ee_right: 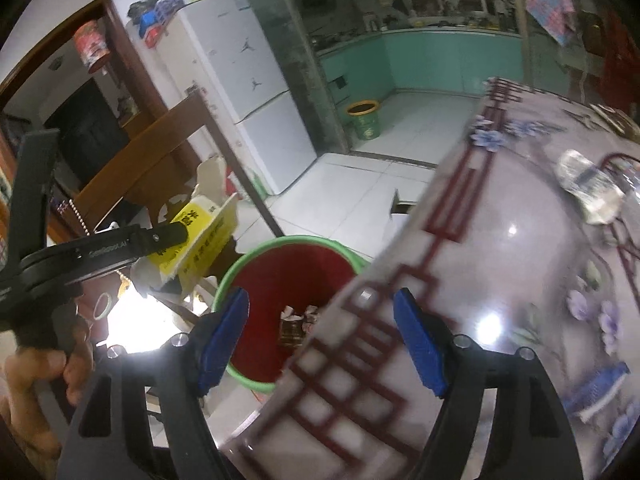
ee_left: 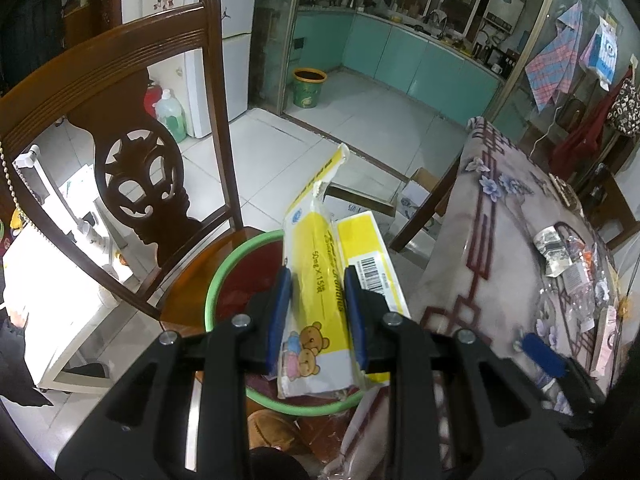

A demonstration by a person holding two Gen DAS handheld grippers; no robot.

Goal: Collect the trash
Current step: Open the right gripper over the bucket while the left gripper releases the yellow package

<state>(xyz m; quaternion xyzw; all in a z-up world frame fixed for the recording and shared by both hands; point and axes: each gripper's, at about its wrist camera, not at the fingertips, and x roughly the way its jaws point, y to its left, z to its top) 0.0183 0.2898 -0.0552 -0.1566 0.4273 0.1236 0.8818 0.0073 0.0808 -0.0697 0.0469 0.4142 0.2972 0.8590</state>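
My left gripper is shut on a yellow and white medicine box with cartoon bears, torn open at its top. It holds the box above a red bin with a green rim that stands on a chair seat. In the right wrist view the left gripper holds the box up to the left of the bin, which has some crumpled scraps at its bottom. My right gripper is open and empty over the table edge beside the bin.
A wooden chair back rises left of the bin. The table with a floral cover carries a crumpled wrapper and clear plastic trash. A cardboard box lies on the floor. A green bucket stands far off.
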